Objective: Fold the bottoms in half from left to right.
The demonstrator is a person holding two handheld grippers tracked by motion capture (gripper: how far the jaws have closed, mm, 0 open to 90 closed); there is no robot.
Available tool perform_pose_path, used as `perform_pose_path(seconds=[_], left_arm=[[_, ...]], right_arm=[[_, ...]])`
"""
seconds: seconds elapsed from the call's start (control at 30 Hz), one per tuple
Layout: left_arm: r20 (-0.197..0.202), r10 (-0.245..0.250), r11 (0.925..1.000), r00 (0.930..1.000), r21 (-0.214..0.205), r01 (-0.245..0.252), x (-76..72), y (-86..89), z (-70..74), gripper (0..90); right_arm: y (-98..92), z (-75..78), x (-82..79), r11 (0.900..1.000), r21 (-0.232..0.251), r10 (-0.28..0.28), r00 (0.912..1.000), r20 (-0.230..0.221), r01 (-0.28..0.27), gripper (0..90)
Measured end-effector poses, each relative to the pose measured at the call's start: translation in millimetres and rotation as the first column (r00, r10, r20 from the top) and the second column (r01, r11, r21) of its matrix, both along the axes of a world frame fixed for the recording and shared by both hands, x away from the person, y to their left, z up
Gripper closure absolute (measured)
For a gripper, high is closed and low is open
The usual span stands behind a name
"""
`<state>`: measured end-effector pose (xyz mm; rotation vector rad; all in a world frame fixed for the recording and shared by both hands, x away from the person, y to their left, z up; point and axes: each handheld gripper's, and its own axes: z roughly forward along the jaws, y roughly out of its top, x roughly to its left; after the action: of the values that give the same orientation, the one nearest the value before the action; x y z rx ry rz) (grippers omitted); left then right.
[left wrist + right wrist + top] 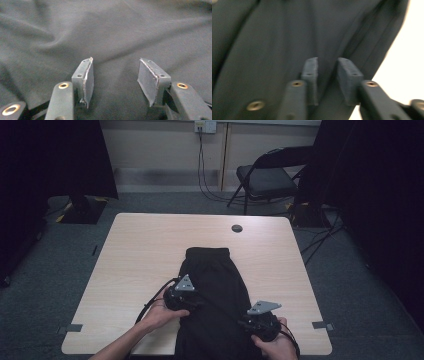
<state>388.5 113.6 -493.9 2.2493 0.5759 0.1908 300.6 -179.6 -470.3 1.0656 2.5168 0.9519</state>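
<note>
While both hands hover over it, the black garment (215,290) lies lengthwise down the middle of the table (140,250), waistband end away from me, near end hanging over the front edge. Looks like shorts or folded trousers; can't tell which.

Left gripper (115,75) sits over the garment's left side, jaws spread, nothing between the pads, just cloth beneath. Right gripper (327,75) is near the garment's right edge by the front of the table, jaws parted by a narrow gap with nothing in it. That view is blurred, so I can't tell whether the tips touch the cloth.

Handling, as I judge it: light, limp, no stiffness. It will sag and slide when lifted, and layers may separate. The matte knit with soft wrinkles should grip well against the pads. Best holds are the side edges or hem, pinching all layers, one gripper per side. The wood-look tabletop is smooth, so dragging should go easily.
</note>
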Motion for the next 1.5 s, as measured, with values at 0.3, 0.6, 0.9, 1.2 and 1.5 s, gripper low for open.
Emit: perform_pose_path(seconds=[0.3, 0.6, 0.9, 1.2, 1.5], left_arm=[[-0.012, 0.122, 0.9903, 0.9925, -0.066, -0.122, 29.8, 12.1, 16.0, 49.8], [0.000, 0.146, 0.9893, 0.9893, -0.013, -0.146, 39.7, 14.4, -0.6, 48.3], [-0.041, 0.024, 0.9996, 0.9989, 0.018, -0.023, 12.9, 4.6, 5.2, 48.5], [-0.013, 0.120, 0.9914, 0.9927, -0.052, -0.120, 46.1, 13.4, 27.6, 51.9], [-0.029, 0.249, 0.9647, 0.9681, -0.082, -0.251, 80.4, 20.7, 20.4, 47.0]], right_arm=[[11.2, 26.2, 103.5, 0.9883, 0.086, -0.138, 0.9795, 0.147, 0.126, 63.3], [36.6, -10.5, 154.6, 0.9879, 0.001, -0.154, 0.9831, 0.099, 0.155, 85.3], [18.2, -12.9, 104.9, 0.9929, -0.036, -0.111, 0.9920, 0.059, 0.114, 86.6], [3.3, 9.4, 115.8, 0.9837, 0.073, -0.172, 0.9777, 0.120, 0.165, 45.0], [17.8, -4.4, 164.8, 0.9791, 0.104, -0.183, 0.9806, 0.070, 0.175, 37.3]])
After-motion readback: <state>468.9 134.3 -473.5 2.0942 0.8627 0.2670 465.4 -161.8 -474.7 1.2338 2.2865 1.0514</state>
